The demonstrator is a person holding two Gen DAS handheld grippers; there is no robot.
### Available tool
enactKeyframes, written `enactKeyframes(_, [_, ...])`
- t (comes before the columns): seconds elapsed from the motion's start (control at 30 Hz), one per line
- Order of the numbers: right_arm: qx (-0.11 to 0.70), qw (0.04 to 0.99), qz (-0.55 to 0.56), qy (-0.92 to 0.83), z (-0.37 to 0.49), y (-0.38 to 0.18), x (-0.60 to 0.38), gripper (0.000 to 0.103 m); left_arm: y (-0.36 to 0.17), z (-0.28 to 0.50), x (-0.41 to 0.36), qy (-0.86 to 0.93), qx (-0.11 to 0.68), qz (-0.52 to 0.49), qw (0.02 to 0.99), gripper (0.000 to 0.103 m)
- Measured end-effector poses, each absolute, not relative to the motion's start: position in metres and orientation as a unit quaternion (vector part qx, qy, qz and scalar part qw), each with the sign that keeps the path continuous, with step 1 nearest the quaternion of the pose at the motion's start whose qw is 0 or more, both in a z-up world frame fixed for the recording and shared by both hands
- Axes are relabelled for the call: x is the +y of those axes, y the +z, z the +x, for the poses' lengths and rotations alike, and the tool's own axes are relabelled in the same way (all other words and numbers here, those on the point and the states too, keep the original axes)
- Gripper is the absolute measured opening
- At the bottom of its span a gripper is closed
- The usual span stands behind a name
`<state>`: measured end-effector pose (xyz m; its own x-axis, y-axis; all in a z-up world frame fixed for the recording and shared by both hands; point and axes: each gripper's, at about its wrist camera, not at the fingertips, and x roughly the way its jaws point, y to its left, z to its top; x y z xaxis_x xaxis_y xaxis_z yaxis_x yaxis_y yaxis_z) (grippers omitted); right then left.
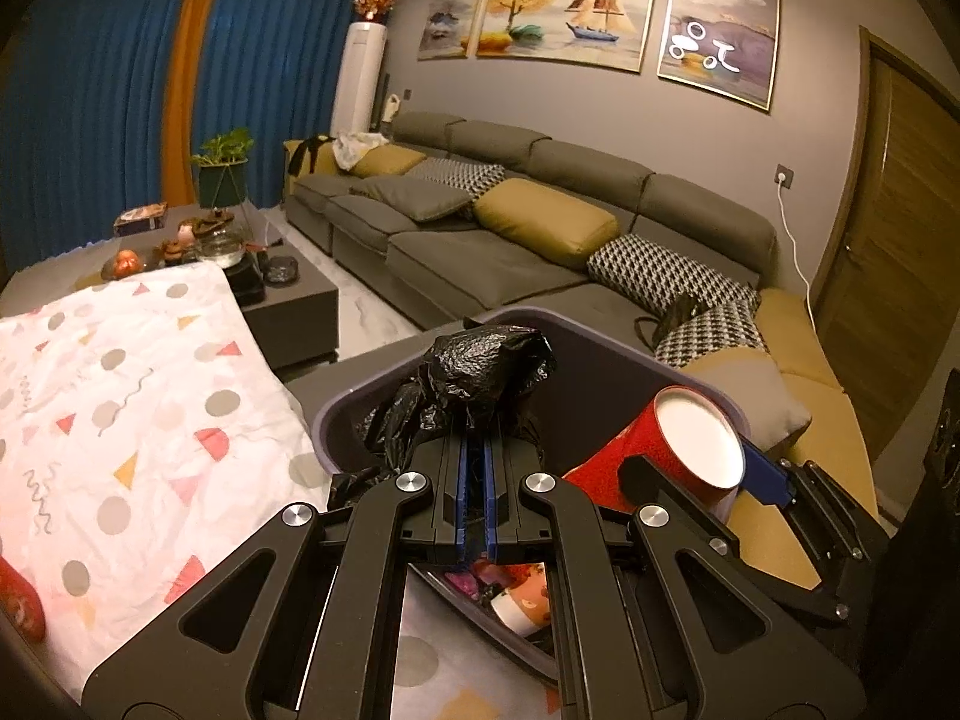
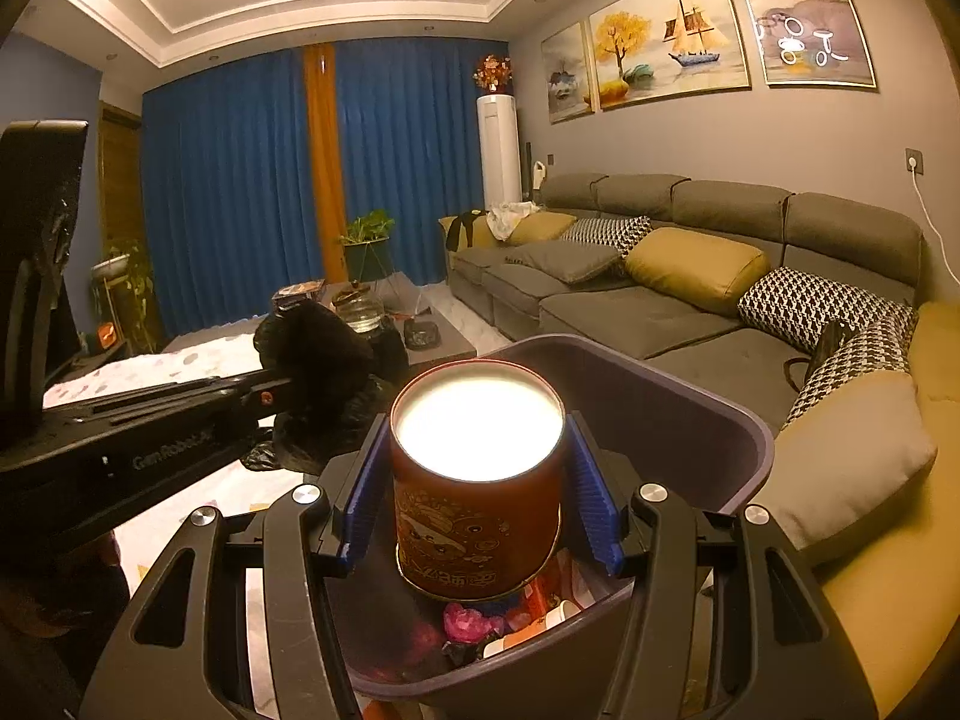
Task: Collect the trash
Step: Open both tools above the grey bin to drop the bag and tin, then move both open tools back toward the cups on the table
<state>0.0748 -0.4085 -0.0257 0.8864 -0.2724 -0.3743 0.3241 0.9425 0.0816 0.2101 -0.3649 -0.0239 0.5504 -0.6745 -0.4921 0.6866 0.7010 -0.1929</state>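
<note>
Living room | red can (image 2: 477,483) between right claw (image 2: 477,492) pads, over bin (image 2: 690,396)

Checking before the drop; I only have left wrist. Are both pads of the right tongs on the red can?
Observer: Yes. The right tongs are shut on the can, with a blue pad flat against each side.
Operator: Is it over the bin?
Observer: Yes, it is over the bin opening, above a pink wrapper inside.
Operator: Any label?
Observer: There is a gold cartoon print on the side facing the right camera.
</note>
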Motion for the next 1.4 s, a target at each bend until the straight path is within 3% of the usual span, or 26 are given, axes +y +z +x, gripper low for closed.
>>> enactKeyframes(0.87, [0.205, 0.962, 0.071, -0.166, 0.085, -0.039, -0.407, 0.057, -0.04, 0.225, -0.366, -0.398, 0.304, 0.013, 0.866, 0.004])
enactKeyframes(1.0, [0.206, 0.961, 0.07, -0.172, 0.087, -0.039, -0.408, 0.058, -0.04, 0.224, -0.366, -0.397, 0.304, 0.021, 0.866, 0.02])
enactKeyframes(1.07, [0.206, 0.96, 0.069, -0.176, 0.086, -0.04, -0.408, 0.062, -0.04, 0.224, -0.363, -0.394, 0.302, 0.014, 0.868, 0.046])
enactKeyframes(1.1, [0.205, 0.96, 0.069, -0.177, 0.085, -0.041, -0.408, 0.063, -0.041, 0.225, -0.36, -0.39, 0.301, 0.01, 0.87, 0.053])
enactKeyframes(1.2, [0.203, 0.959, 0.07, -0.184, 0.083, -0.04, -0.409, 0.068, -0.039, 0.226, -0.349, -0.38, 0.296, 0.002, 0.876, 0.06])
enactKeyframes(1.4, [0.183, 0.961, 0.07, -0.197, 0.07, -0.031, -0.407, 0.074, -0.028, 0.21, -0.321, -0.345, 0.264, 0.0, 0.901, 0.086])
